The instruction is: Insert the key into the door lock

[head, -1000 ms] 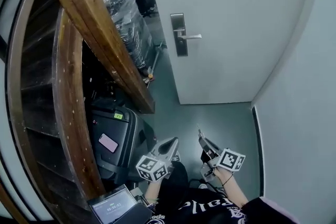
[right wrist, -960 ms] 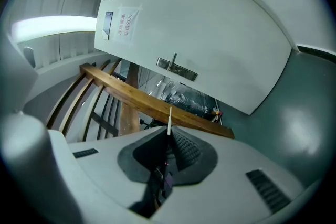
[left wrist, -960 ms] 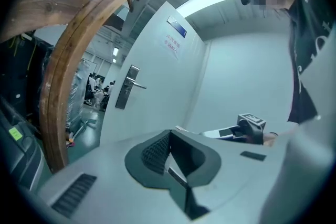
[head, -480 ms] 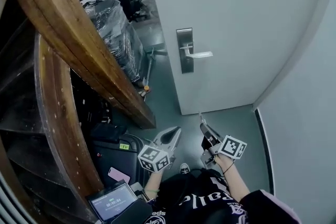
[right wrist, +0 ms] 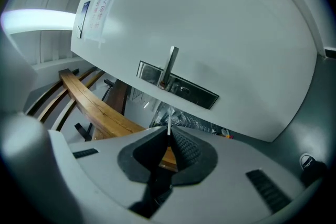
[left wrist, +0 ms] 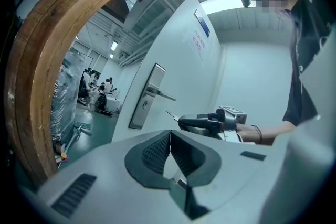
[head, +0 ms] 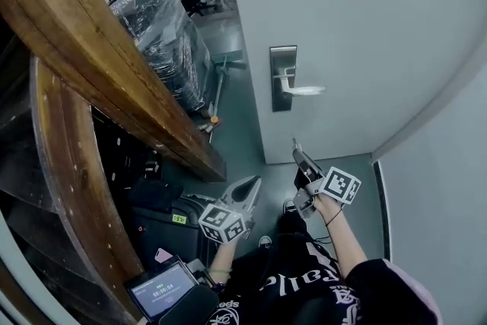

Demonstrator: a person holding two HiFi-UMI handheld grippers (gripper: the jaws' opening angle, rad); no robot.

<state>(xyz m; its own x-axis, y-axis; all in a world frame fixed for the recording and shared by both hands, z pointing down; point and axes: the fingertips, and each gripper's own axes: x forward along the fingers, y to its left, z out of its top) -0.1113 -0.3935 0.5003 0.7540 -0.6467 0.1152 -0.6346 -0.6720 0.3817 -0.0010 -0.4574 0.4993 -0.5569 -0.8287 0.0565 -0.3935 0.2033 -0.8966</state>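
Key (right wrist: 168, 122): a thin metal blade stands up from the closed jaws of the right gripper (right wrist: 169, 136), and its head is buried between the dark pads, so only the blade shows. In the head view the right gripper (head: 298, 154) is held out ahead of the person on a bare forearm (head: 344, 236) that reaches in from the bottom right. Its jaws tilt up toward the white door (head: 350, 34), with the key's tip (head: 294, 142) below the lock plate (head: 282, 78) and well apart from it. That plate sits near the door's left edge, with a lever handle (head: 300, 90) sticking out to the right. The keyhole (right wrist: 182, 89) is a small round mark on the plate, hard to make out. The left gripper (head: 251, 183) is held lower and further left, pointing up and forward; the hand holding it is mostly hidden under its marker cube. Its own view shows the jaws (left wrist: 170, 136) pressed together at the tips with nothing between them. A paper notice (right wrist: 100, 13) is stuck high on the door, its print too small to read. A curved wooden beam (head: 99, 49) fills the left side, cut off by the frame.
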